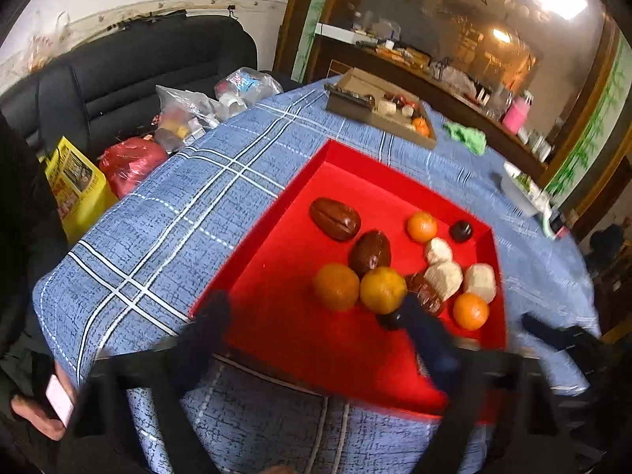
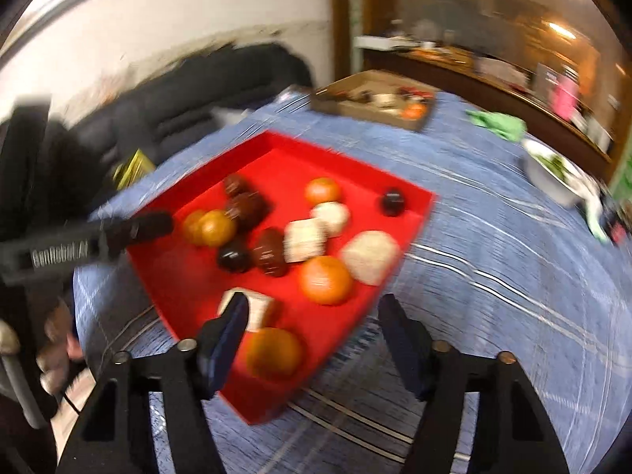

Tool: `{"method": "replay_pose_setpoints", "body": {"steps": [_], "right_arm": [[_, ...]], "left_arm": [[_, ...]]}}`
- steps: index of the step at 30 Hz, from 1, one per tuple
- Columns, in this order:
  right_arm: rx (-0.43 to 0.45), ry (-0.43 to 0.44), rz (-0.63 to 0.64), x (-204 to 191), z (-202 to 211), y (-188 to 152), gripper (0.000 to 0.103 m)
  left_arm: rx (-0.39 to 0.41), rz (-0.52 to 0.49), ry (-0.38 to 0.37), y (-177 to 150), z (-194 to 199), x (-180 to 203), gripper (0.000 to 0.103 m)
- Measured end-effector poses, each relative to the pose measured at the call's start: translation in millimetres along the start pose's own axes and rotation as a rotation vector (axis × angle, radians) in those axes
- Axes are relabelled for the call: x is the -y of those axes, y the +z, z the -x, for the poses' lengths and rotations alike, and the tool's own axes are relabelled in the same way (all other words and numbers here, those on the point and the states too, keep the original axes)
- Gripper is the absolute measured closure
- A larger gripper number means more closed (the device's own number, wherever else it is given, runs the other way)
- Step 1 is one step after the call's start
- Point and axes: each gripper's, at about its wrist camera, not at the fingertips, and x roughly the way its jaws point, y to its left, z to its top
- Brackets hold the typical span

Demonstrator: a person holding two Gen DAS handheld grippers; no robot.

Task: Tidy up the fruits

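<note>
A red tray (image 1: 300, 181) on the blue checked tablecloth (image 1: 166, 213) holds the fruits: oranges (image 1: 382, 290), brown pieces (image 1: 335, 219), white pieces (image 1: 443, 279) and small dark ones (image 1: 461, 231). Behind it stand a cardboard box (image 1: 355, 104), a green cloth (image 1: 466, 137) and a black sofa (image 1: 158, 63) with plastic bags (image 1: 132, 164). The left gripper (image 1: 316, 320) gapes partway over the tray's near edge, nothing pressed. The right gripper (image 2: 316, 316), blurred, straddles an orange (image 2: 273, 352) without touching; its finger (image 2: 227, 339) hides part of a white piece.

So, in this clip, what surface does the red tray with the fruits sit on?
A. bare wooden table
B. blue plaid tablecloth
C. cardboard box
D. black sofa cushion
B: the red tray rests on the blue plaid tablecloth, which shows on all sides of it.
</note>
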Motion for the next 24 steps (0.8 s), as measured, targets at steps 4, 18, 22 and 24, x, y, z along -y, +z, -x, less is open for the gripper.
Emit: {"method": "replay_pose_setpoints", "body": {"steps": [4, 18, 22, 24], "right_arm": [[-0.063, 0.012, 0.096, -23.9, -26.1, 4.3, 0.038], [-0.134, 0.142, 0.025, -23.1, -46.6, 1.9, 0.071], [-0.123, 0.143, 0.004, -18.5, -42.0, 0.3, 0.071], [-0.117, 0.143, -0.007, -16.7, -39.9, 0.1, 0.071]], "left_arm": [[-0.016, -0.001, -0.017, 4.7, -2.5, -2.8, 0.054], [-0.074, -0.283, -0.019, 14.4, -47.7, 44.4, 0.054], [-0.060, -0.376, 0.010, 9.8, -49.3, 56.4, 0.062], [-0.042, -0.398, -0.006, 8.1, -44.4, 57.9, 0.086]]}}
